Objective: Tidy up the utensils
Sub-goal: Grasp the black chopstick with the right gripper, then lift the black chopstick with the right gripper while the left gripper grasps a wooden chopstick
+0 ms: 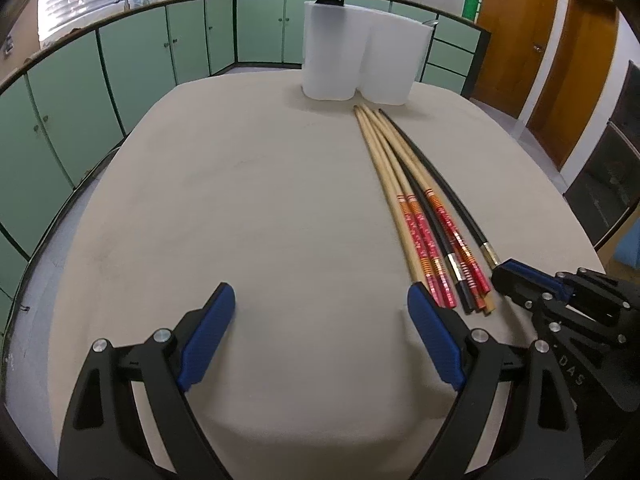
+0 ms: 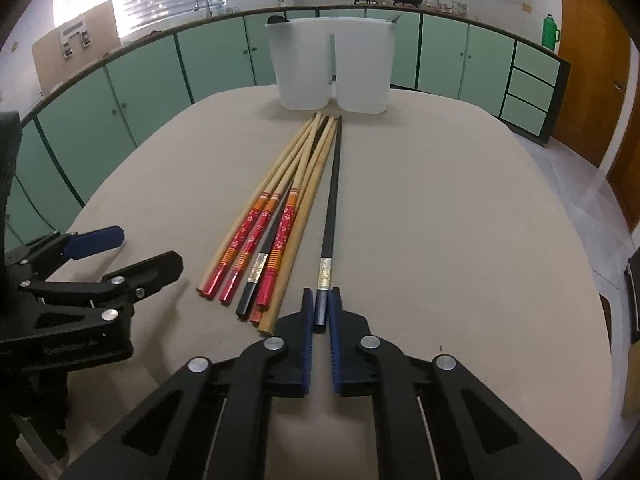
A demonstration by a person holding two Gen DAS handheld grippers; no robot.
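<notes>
Several chopsticks lie in a bundle on the beige table: wooden ones with red patterned ends and black ones. My right gripper is shut on the near end of one black chopstick, which lies apart at the right of the bundle; it also shows in the left wrist view. My left gripper is open and empty, low over the table left of the bundle's near ends. A white two-compartment holder stands at the table's far side, just beyond the chopstick tips.
The beige table falls away at its edges on all sides. Green cabinets run behind it, wooden doors at the right. The left gripper shows at the left of the right wrist view.
</notes>
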